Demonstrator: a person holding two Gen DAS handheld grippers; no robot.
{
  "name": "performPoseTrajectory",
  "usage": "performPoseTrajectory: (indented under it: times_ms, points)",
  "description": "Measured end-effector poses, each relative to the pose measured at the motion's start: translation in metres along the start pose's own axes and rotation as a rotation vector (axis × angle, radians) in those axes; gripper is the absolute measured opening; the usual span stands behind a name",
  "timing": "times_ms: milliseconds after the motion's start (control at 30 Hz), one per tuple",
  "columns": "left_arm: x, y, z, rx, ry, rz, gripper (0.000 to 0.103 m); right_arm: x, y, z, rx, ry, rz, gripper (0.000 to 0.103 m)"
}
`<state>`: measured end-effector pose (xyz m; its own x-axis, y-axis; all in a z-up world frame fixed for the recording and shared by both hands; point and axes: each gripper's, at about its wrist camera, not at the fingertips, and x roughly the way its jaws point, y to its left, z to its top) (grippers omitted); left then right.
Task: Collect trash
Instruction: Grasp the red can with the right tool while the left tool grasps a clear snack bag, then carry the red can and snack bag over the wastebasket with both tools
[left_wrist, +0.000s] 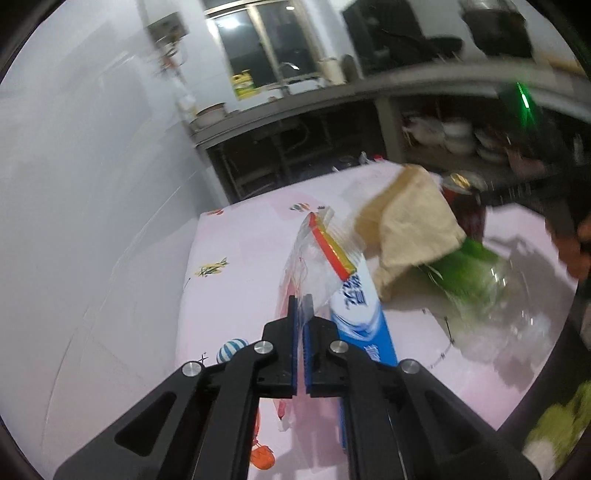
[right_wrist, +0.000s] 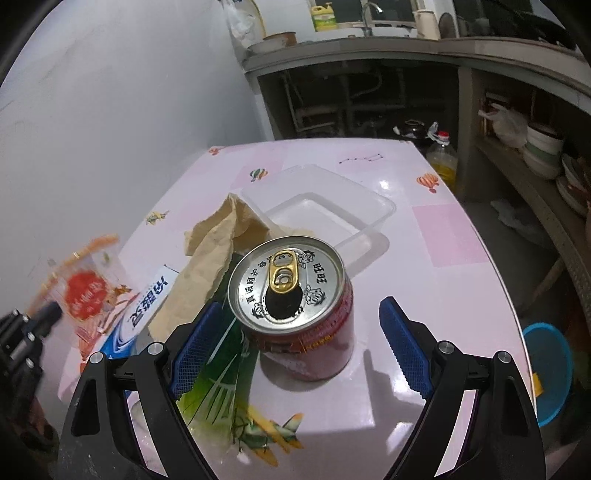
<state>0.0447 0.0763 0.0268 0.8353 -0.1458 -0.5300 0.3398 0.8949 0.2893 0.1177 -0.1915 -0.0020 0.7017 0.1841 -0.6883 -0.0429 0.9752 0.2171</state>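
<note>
left wrist view, the left gripper (left_wrist: 302, 325) pinches one clear snack bag (left_wrist: 314, 258) above the pink table (left_wrist: 236, 258), and right wrist view, the right gripper (right_wrist: 295, 349) spreads wide around one upright red can (right_wrist: 295, 310) beside one clear tub (right_wrist: 332, 199).

The can (right_wrist: 295, 306) had a dull silver metal top with a brassy pull tab (right_wrist: 282, 271) and a glossy red side. The tablecloth (right_wrist: 443, 236) looked like smooth, shiny pink plastic that caught the light. The food box (right_wrist: 321, 206) was clear, thin plastic. The rag (left_wrist: 410, 225) was matt, rough beige cloth. The snack bag (left_wrist: 317, 266) was crinkled see-through plastic film, and the blue box (left_wrist: 364, 321) was glossy printed card. The left gripper (left_wrist: 303, 332) showed matt black plastic arms, ribbed blue pads (left_wrist: 293, 343) and bright metal pins.
</note>
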Motion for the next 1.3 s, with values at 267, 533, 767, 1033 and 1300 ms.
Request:
performPoseTrajectory:
  times_ms: [267, 533, 767, 1033, 1300]
  points:
    - [-0.005, 0.037, 0.010, -0.180, -0.015, -0.031, 0.001, 0.014, 0.002, 0.003, 0.005, 0.019, -0.016, 0.066]
    - [-0.016, 0.053, 0.016, -0.242, -0.054, 0.003, 0.001, 0.006, -0.001, -0.004, 0.031, 0.001, -0.038, 0.065]
    - [-0.024, 0.054, 0.025, -0.243, -0.078, 0.019, 0.001, -0.018, -0.017, -0.017, 0.087, -0.024, -0.057, 0.065]
    - [-0.036, 0.040, 0.038, -0.222, -0.122, 0.000, 0.001, -0.043, -0.031, -0.027, 0.145, -0.054, -0.057, 0.065]
    - [-0.039, 0.023, 0.055, -0.185, -0.156, -0.044, 0.001, -0.057, -0.038, -0.033, 0.177, -0.080, -0.063, 0.065]
